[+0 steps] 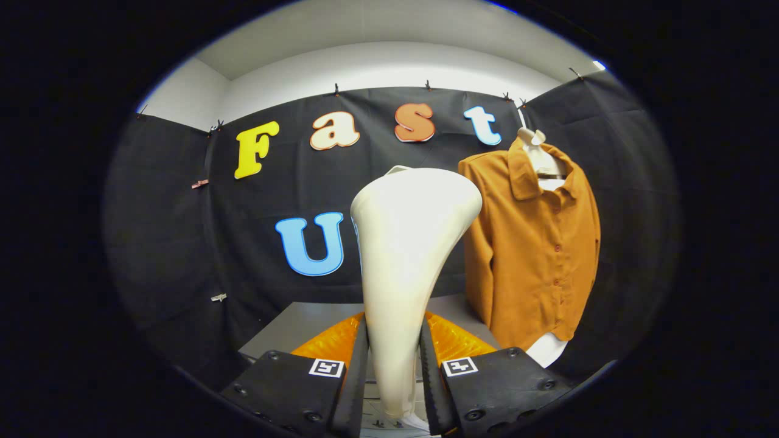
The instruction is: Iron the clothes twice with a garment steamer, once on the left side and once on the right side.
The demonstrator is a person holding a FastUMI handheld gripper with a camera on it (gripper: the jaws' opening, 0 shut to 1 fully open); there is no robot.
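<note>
1. Gripper view, starting at the left: the black cloth wall [170, 243] hangs behind a grey bench [292, 325], whose near left corner shows just beyond the fingers.
2. At the middle, the gripper [394, 377] has its two black fingers clamped on the narrow white handle of the garment steamer [408, 255]; both inner pads press against its sides. The steamer stands upright and flares into a wide head above.
3. Behind the handle, something orange and quilted-looking [450, 340] sits on the bench; I cannot tell what it is.
4. To the right, the rust-orange button-up shirt [535, 255] hangs on a white mannequin torso [538, 158] at the bench's right side, well apart from the steamer head, so neither pass looks begun.
5. My guess at the risks: the smooth, tapering handle could slip or twist between the pads once the head is tilted toward the fabric.
6. Pressing too hard might swing the shirt or push the torso back, and the sleeve nearest the steamer could snag the head on the first pass.
</note>
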